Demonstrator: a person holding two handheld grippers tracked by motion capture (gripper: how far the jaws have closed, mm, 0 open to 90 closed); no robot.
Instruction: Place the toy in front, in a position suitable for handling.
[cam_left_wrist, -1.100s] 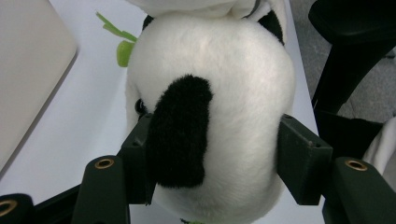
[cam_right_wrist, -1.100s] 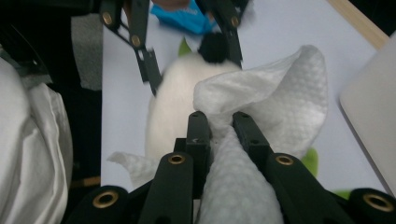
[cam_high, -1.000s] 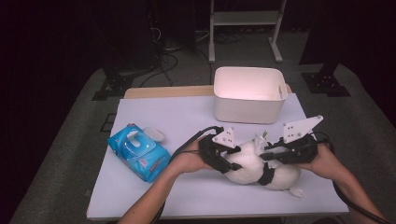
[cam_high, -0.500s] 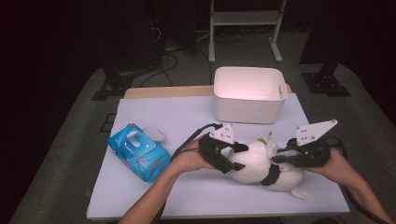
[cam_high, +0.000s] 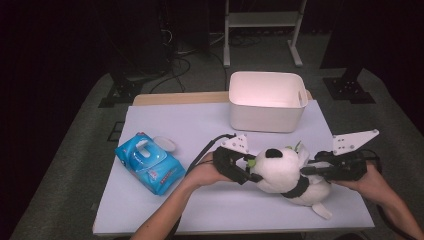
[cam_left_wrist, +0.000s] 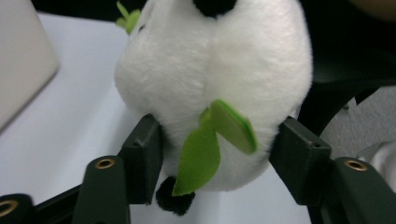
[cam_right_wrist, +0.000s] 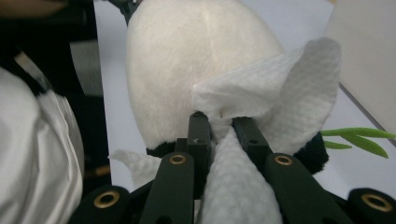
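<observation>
The plush panda (cam_high: 282, 170) lies on the table (cam_high: 200, 125) near its front edge, toward the front right corner, stretched between the two grippers. The left gripper (cam_high: 245, 167) comes at it from the left, and in the left gripper view its two black jaws stand on either side of the panda's white head, pads pressed into the fur, with a green felt leaf (cam_left_wrist: 210, 144) hanging between them; these jaws have just been closing, with the head between them. The right gripper (cam_high: 306, 170) meets the panda from the right, and in the right gripper view its jaws are nearly together, pinching a crumpled white wipe (cam_right_wrist: 275, 112) that rests against the panda's white back (the fold of the wipe sits right at the fingertips). The white bin (cam_high: 267, 102) stands behind the panda, toward the back right corner. The blue wipes pack (cam_high: 149, 162) lies well apart, near the left edge, its lid flap open.
</observation>
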